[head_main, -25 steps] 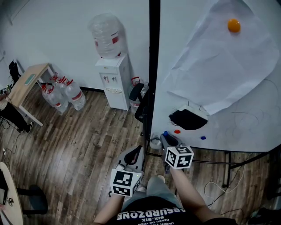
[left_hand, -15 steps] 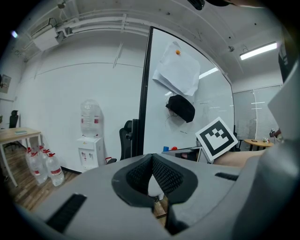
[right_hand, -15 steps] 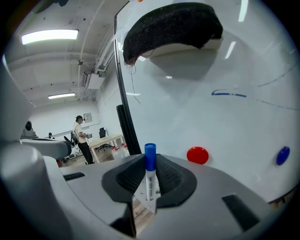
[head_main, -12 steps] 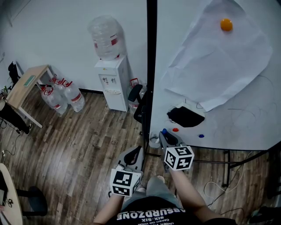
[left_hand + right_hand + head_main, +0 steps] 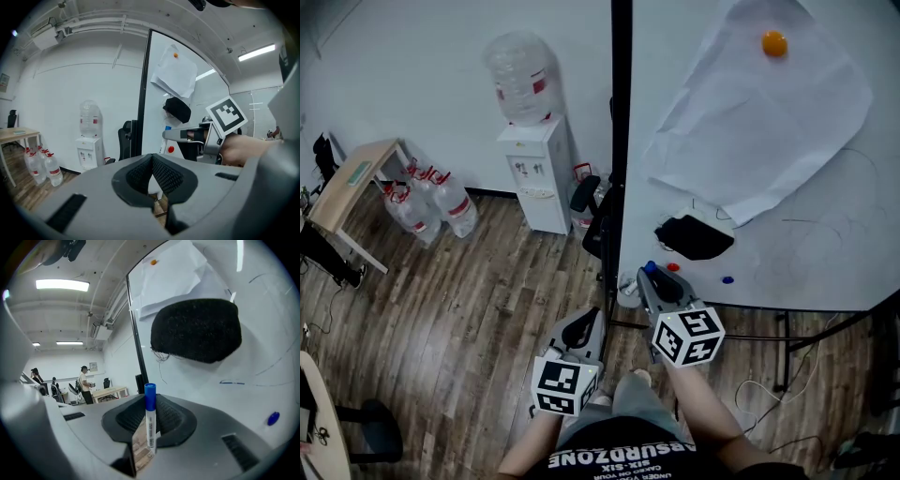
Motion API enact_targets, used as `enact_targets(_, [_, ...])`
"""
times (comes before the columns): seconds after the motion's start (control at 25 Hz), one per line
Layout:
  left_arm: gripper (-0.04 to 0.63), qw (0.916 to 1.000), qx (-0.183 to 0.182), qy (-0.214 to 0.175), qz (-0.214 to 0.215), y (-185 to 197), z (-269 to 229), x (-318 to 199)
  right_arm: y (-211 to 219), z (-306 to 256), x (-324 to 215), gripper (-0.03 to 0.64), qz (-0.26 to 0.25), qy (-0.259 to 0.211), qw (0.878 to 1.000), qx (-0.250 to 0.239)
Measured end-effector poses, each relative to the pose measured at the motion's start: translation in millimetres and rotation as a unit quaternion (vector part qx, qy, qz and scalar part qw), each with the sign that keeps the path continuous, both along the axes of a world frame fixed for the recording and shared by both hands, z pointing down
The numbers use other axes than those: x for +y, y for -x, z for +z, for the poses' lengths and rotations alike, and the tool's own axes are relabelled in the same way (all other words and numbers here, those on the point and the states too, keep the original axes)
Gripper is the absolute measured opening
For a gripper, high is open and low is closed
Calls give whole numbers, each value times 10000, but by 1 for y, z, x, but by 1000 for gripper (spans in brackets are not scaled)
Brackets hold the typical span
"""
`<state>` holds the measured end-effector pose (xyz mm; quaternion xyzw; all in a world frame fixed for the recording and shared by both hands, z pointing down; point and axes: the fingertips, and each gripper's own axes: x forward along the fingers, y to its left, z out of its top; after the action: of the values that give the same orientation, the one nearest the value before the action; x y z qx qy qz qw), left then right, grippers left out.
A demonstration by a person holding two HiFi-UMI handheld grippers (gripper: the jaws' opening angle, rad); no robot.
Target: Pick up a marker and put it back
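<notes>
The whiteboard (image 5: 825, 253) stands just ahead of the fingers. The right gripper (image 5: 652, 284) is clamped on the marker (image 5: 150, 420), which stands upright between its fingers. The left gripper (image 5: 152, 178) is closed on nothing. The pick-up seems done; next, bring the marker back and release it.

The left gripper (image 5: 153, 156) has jaws closed, empty; right gripper (image 5: 167, 134) ahead by whiteboard (image 5: 155, 112).

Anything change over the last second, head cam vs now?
The right gripper rose a little in front of the whiteboard, toward the black eraser. Its fingers stayed shut on the blue-capped marker. Nothing was picked up or let go. The left gripper stayed low, shut and empty. The eraser and the paper sheet are unchanged.
</notes>
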<state>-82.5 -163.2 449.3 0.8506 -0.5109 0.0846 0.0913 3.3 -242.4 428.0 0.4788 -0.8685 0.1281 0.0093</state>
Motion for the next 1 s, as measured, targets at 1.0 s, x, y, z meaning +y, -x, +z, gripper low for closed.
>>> enact_targets(1.0, [8, 10000, 19, -32, -27, -15, -12, 6, -9, -54, 57, 63, -628, -452, 9967, -255])
